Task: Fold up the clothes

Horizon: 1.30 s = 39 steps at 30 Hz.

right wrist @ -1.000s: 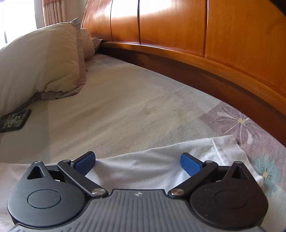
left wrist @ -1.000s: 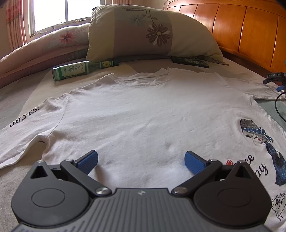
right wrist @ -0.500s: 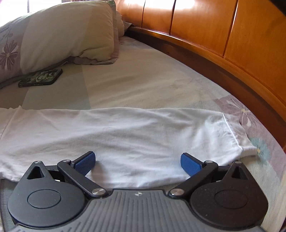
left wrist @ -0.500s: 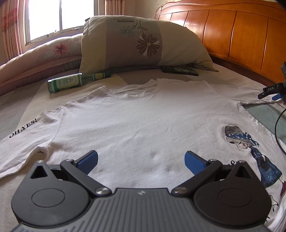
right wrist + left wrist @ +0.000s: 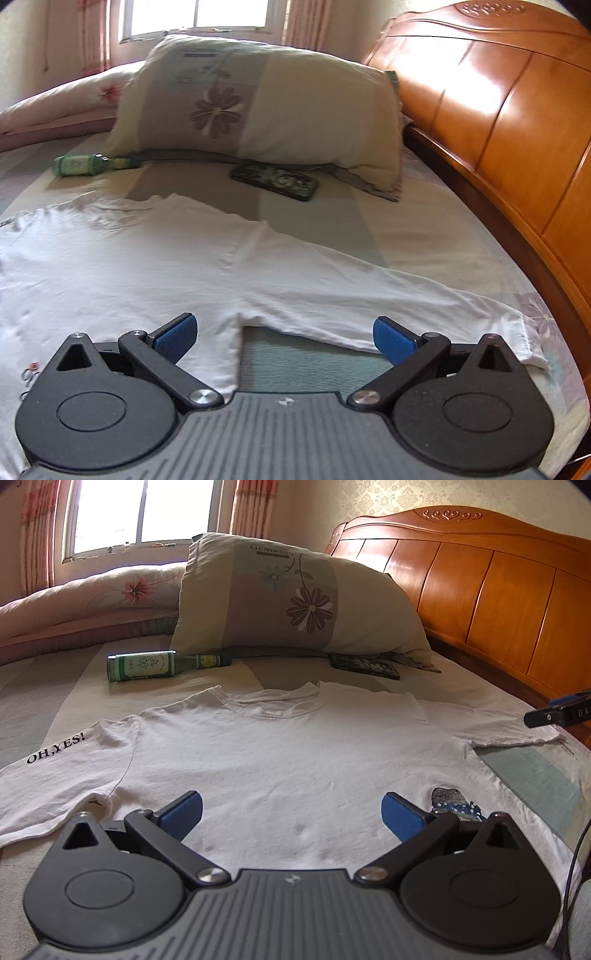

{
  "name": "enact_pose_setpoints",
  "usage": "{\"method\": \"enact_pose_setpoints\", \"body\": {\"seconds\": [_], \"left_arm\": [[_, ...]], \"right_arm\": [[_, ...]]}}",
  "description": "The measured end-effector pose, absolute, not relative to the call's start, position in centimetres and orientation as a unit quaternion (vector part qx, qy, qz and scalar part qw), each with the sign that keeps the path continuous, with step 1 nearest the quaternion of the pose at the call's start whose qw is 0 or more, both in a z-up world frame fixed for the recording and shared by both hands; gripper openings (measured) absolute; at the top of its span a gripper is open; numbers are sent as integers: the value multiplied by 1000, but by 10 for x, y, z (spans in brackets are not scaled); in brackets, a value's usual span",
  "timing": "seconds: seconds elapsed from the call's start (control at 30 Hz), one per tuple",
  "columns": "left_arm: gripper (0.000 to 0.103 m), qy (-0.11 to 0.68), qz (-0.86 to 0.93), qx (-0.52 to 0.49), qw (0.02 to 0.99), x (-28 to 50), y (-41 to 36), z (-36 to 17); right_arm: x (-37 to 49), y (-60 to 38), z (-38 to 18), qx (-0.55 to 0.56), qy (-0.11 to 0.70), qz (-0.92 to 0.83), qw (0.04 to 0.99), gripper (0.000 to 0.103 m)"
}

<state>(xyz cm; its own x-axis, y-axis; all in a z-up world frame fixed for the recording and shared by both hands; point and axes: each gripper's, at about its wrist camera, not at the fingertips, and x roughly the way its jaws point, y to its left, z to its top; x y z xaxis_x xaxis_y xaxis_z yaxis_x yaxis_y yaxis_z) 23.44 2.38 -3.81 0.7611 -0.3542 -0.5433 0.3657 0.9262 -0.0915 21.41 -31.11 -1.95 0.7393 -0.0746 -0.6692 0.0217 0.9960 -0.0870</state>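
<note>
The white t-shirt [image 5: 280,760] is lying flat on the bed [image 5: 461,690], collar far, sleeves running left-right; right tool [image 5: 282,338] hangs spread wide and empty right over the right armpit; left tool [image 5: 291,812], also released, is over mid-chest, so right's nearer that sleeve.

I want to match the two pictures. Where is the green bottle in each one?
Left wrist view: the bottle lies on its side, upper left, beyond the shirt.
Right wrist view: the bottle is smaller, far left, above the shirt.
Shared landmark: in both, its neck points at the flowered pillow.
</note>
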Motion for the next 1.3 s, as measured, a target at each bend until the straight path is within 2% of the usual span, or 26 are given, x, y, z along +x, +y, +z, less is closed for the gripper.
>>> {"method": "enact_pose_setpoints", "body": {"seconds": [0.27,0.43,0.6,1.3], "left_arm": [[102,272,-209,13,939,224,19,-30],[102,268,-217,12,939,221,17,-28],[102,265,-220,8,939,220,18,-27],[102,301,-212,23,929,230,9,-45]], "right_arm": [[200,-203,-59,-82,399,72,910,103],[198,-178,-91,-6,411,83,908,103],[190,-171,-115,-5,413,50,909,103],[91,-206,-124,-15,376,45,925,103]]}}
